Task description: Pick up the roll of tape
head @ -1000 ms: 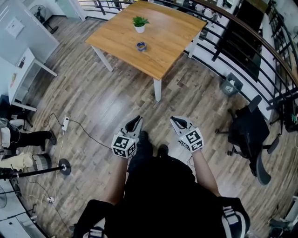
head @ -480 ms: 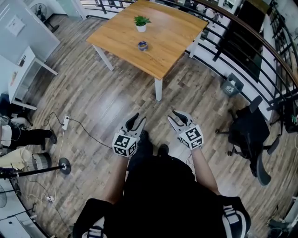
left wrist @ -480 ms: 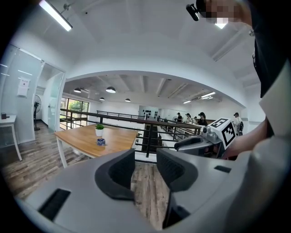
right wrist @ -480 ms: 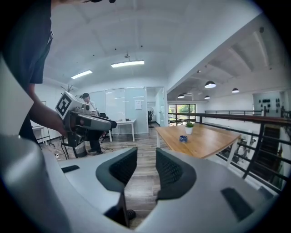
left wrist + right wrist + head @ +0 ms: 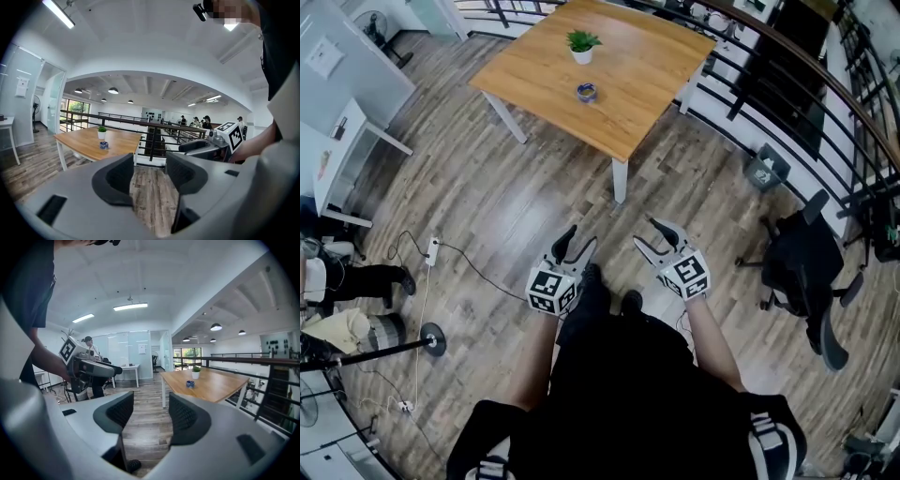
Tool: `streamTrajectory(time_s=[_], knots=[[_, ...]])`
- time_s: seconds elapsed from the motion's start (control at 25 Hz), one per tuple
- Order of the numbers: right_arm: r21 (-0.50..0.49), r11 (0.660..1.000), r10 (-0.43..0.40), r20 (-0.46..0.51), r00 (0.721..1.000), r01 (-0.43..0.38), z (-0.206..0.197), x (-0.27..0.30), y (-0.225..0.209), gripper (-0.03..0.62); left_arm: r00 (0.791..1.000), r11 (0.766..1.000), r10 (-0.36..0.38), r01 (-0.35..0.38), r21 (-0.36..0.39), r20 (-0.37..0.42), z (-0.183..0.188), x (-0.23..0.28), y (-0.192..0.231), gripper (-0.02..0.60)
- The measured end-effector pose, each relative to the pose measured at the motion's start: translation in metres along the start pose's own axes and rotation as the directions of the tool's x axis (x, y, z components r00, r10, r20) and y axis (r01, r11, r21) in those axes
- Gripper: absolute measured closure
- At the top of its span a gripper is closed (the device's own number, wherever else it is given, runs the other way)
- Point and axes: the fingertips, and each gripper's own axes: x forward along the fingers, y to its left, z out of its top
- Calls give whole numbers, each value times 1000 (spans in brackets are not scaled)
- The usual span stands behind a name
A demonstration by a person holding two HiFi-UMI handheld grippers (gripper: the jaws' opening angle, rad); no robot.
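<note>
Head view: roll of tape [image 5: 586, 92] lies on the wooden table [image 5: 647, 84], near a small potted plant [image 5: 582, 44], on the side closer to me. It sits well apart from both grippers. I read the left gripper [image 5: 578, 240] and right gripper [image 5: 648, 234] held side by side above the plank floor [image 5: 487, 197]. Both sets of jaws are opening, gaps wide, only floor showing between them.
</note>
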Motion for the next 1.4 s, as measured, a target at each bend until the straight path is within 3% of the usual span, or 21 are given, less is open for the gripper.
streamTrajectory(time_s=[0.24,0.8,1.16,1.4], knots=[[2,1000,-15,-14,1000,15,4,22,-3,342,1000,1000,-18,18,-15,-3,0,4,24,352],[24,996,-83,-36,996,84,27,102,-15,345,999,996,-47,48,-80,7,13,21,122,351],[41,988,-151,-26,988,152,44,163,-29,349,997,996,-83,83,-45,7,27,41,195,350],[58,984,-168,-46,985,170,43,178,-37,349,994,993,-106,106,-48,-7,30,54,212,351]])
